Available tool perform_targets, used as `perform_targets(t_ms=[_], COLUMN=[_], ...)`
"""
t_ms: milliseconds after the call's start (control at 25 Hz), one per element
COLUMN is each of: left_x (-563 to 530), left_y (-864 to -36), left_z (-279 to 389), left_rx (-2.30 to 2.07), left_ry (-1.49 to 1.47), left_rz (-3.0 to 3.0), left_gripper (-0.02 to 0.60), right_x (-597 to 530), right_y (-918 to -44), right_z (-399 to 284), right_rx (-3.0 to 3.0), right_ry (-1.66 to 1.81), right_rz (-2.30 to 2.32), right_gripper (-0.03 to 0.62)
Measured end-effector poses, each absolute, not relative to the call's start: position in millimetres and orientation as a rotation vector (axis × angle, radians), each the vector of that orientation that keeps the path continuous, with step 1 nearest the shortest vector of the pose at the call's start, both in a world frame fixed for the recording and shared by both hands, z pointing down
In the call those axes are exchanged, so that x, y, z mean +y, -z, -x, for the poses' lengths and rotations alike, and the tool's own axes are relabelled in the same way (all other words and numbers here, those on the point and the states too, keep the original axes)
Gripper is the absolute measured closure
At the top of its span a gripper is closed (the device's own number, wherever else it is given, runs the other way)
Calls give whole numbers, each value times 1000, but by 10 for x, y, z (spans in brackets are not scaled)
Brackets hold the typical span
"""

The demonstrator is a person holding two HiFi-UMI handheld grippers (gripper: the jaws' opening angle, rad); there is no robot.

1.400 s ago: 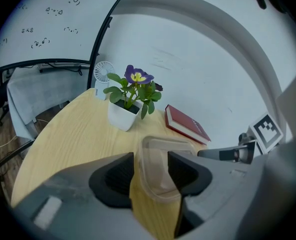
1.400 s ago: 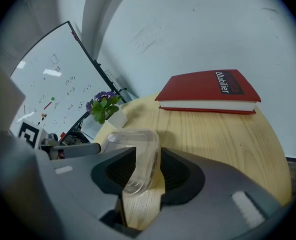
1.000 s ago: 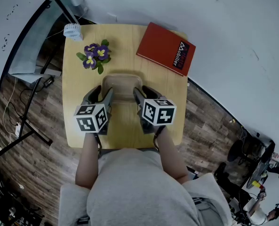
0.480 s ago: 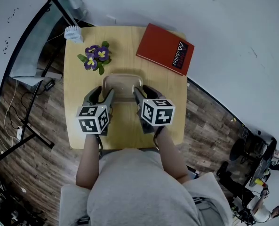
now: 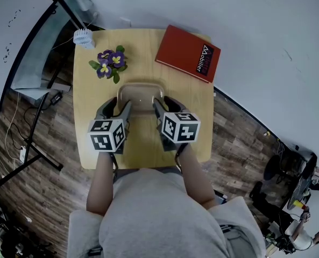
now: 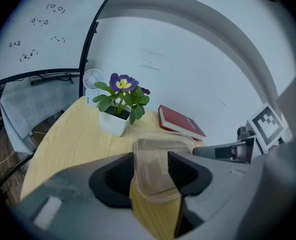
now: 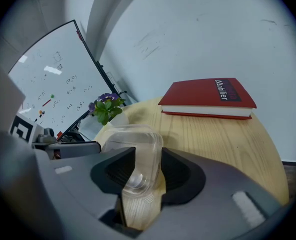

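Pinching a clear shallow plastic tray (image 5: pixel 140 94) from both sides, left tool (image 5: pixel 120 109) clamped tight onto its left rim and right tool (image 5: pixel 160 108) onto its right, probably to keep it level. Parked mid-tabletop (image 5: pixel 92 93), between purple potted flower (image 5: pixel 108 63) and red hardcover book (image 5: pixel 187 50). Maybe lifted a touch, hard to say. Forearms parallel, reaching straight ahead, tools angled slightly inward.

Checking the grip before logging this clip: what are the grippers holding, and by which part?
Both hold one clear plastic container: the left gripper clamps its left side rim, the right gripper its right side rim.
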State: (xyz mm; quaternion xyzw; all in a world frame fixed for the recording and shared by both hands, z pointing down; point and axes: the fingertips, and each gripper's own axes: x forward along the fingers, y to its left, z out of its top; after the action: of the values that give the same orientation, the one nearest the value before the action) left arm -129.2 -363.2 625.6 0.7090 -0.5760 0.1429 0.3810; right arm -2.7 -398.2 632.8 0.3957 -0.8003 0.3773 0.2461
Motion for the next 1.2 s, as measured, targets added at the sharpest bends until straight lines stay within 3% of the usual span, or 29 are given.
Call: perform_targets(t_ms=[1200], left_x=[-3456], left_y=[-4989], left_z=[1306], left_rx=[-1593], left_ry=[-267], left_rz=[-2161], left_gripper=[370], right_x=[-3721], right_y=[-4963], right_z=[35], right_rx=[-2477], right_ry=[-680], right_rz=[-1360], right_gripper=[442])
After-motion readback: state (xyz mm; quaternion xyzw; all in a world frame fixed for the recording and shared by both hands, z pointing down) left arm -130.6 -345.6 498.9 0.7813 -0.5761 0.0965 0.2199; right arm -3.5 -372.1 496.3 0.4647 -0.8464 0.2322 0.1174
